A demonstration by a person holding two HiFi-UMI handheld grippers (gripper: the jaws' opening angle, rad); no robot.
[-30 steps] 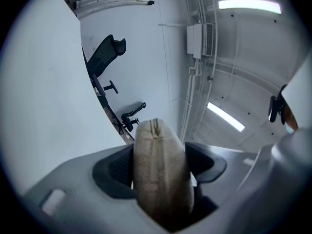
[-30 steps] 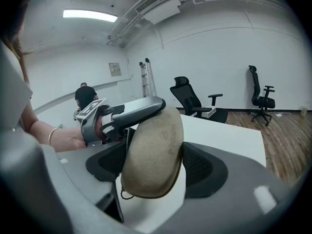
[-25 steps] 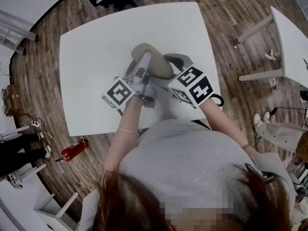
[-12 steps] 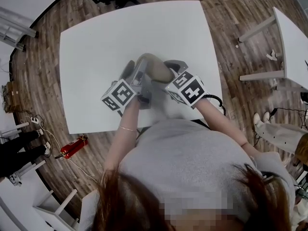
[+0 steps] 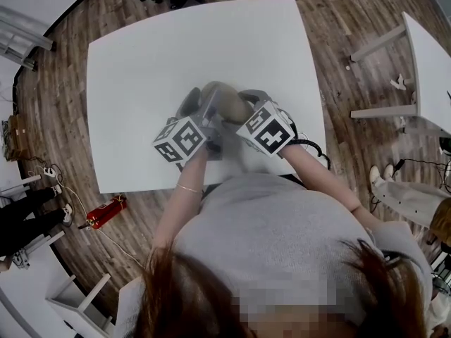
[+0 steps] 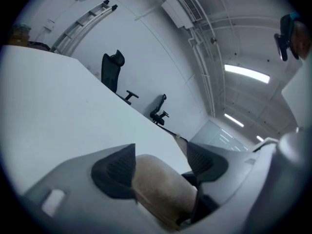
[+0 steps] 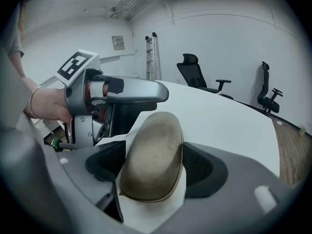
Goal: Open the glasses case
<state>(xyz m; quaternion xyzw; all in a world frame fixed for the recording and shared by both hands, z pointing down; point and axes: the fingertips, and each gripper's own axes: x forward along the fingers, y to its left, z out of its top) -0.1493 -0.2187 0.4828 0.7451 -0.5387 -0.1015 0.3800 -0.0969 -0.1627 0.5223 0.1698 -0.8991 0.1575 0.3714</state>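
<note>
Fingers (image 7: 197, 168) of the right gripper (image 7: 155, 149) are pinching the glasses case (image 7: 152, 165) across its width, their dark ribbed pads pressing on both long sides. In the right gripper view the case is showing as a rounded oval shell with a tan, felt-like, faintly speckled skin and a thin dark seam round its near end. The left gripper (image 6: 161, 149) is clamping the same case. Its fingers (image 6: 114, 175), matte black ridged wedges set in smooth grey plastic, have just been closing in with the case between them and are bearing on its domed flank.

Only the head view is giving the layout. The case is sitting low over the smooth white surface (image 5: 141, 83), toward its near edge, though whether it is resting there I cannot tell. Both grippers are meeting over the case. A red fire extinguisher (image 5: 106, 213) is lying on the wood-plank floor (image 5: 338, 20).

Only the right gripper view is showing the left gripper from the side, with the left hand (image 7: 46, 106) wearing a thin bracelet (image 7: 33, 101). It is also showing a ladder (image 7: 152, 57) against the wall. The left gripper view is tilting up to bright ceiling strip lights (image 6: 246, 73).
</note>
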